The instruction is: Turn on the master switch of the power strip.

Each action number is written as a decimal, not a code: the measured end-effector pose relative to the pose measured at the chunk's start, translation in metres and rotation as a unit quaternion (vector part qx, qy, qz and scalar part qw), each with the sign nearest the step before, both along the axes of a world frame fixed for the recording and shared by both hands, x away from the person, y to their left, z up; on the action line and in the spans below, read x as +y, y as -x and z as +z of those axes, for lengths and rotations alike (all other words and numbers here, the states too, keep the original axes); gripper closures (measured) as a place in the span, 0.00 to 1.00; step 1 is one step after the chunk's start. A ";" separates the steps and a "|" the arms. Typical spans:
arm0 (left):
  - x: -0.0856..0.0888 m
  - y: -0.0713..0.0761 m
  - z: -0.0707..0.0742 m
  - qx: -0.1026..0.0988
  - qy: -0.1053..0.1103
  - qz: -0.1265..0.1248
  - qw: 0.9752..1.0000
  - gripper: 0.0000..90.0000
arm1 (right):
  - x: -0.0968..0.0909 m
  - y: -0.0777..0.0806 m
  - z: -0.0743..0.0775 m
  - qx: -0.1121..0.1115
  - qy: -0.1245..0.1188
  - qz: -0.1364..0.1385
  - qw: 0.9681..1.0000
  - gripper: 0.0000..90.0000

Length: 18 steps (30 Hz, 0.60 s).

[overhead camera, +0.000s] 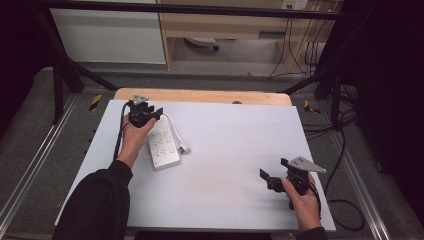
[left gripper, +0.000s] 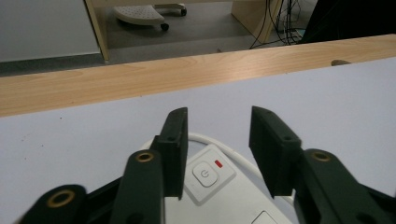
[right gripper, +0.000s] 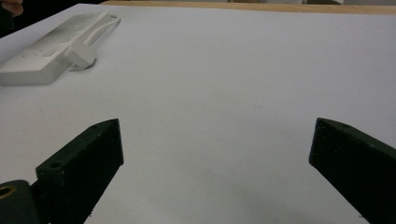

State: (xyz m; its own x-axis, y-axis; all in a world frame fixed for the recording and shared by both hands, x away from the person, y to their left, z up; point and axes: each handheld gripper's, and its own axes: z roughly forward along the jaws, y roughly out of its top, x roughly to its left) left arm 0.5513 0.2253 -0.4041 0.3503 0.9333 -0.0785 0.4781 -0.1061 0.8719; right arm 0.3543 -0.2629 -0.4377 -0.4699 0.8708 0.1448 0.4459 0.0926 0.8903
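Left gripper (left gripper: 218, 154): matte black blocky jaws partly apart, poised above glossy white rectangular power strip (left gripper: 219, 186), not gripping. Right gripper (right gripper: 215, 163) jaws wide apart over smooth white tabletop (right gripper: 224, 84).

Even overhead light falls on the pale grey-white table top (overhead camera: 230, 150), which reads bright while the far corners and the right side of the room sink into near black. Shadows are soft and short: a faint one lies under the white plastic power strip (right gripper: 44, 60). There is no hard glare. The high view is slightly soft and grainy. In the left gripper view the near black jaws blur, and the far wooden table edge (left gripper: 140, 79) bows slightly.
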 end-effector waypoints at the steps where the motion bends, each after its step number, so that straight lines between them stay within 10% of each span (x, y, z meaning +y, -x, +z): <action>1: 0.000 0.000 0.000 0.002 0.004 -0.001 1.000 0.69 | 0.000 0.000 0.000 0.000 0.000 0.000 1.000 0.04; 18: 0.000 -0.005 -0.005 0.016 0.004 0.003 1.000 0.95 | 0.000 0.000 0.000 0.000 -0.002 0.003 1.000 0.04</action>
